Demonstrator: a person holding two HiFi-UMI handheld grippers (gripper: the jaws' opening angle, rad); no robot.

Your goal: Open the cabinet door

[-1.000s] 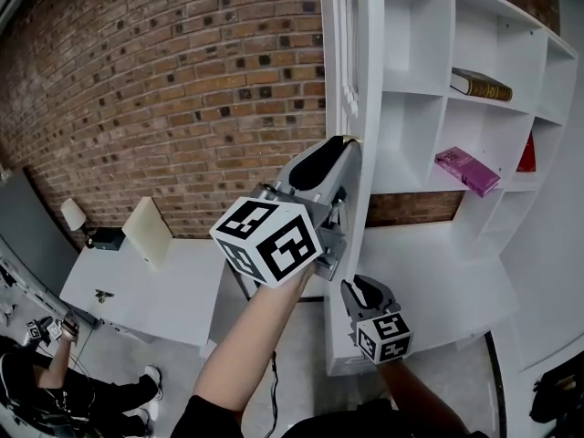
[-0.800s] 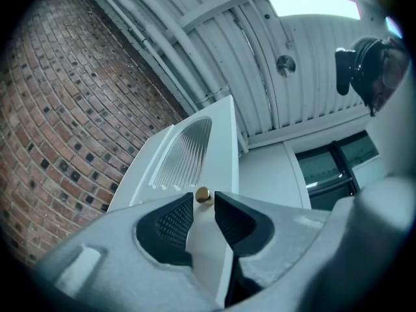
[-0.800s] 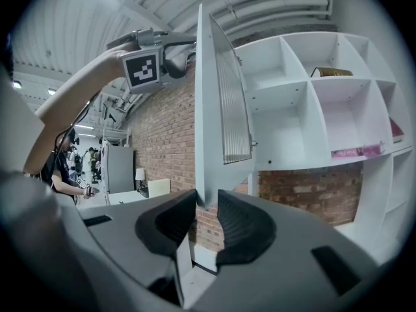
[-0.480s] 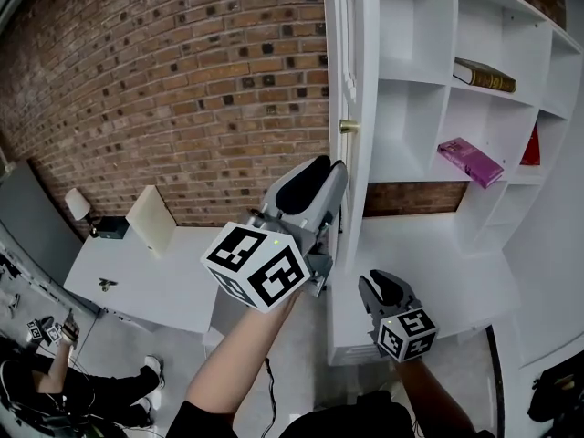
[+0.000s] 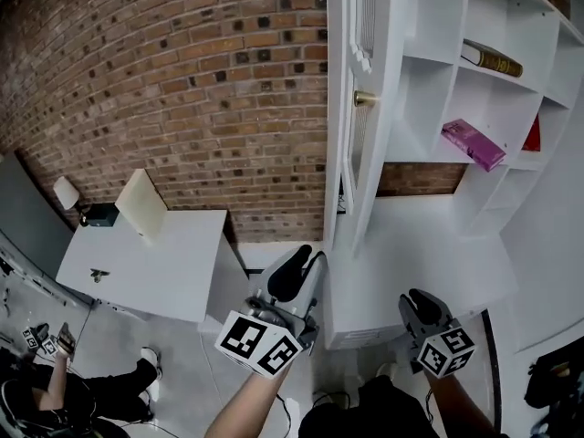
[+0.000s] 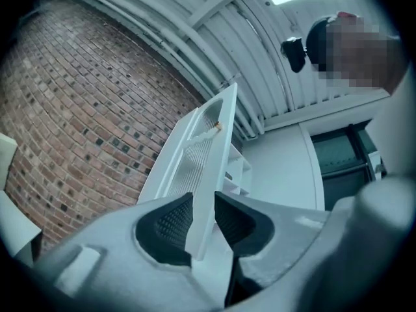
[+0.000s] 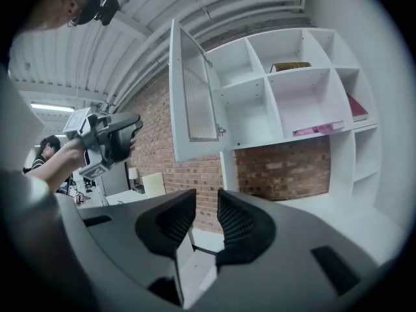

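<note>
Cabinet door (image 5: 365, 108) open, standing out from the white cabinet (image 5: 429, 26) and seen nearly edge-on from the head view, its brass knob (image 5: 365, 99) on the side facing the shelves. The left gripper (image 5: 304, 269) is low, well below the door and apart from it. Its jaws are released: in the left gripper view the door's edge (image 6: 207, 174) only lines up with the gap, far beyond the pads. The right gripper (image 5: 420, 304) is also low, its jaws released with nothing between them.

Likely hazards: nothing holds the door, so it may drift back toward shut if the hinges are loose. A gripper lifted carelessly beneath it could strike its lower edge or the knob, jarring the pink book (image 5: 472, 144) that lies tilted on its shelf.

Writing: none can be read. The brown book (image 5: 493, 59) shows gilt bands on its spine, too small to make out. The cubes on both grippers bear only black-and-white square markers. No brand shows on the cabinet or on the desk (image 5: 146, 272) at the left.
</note>
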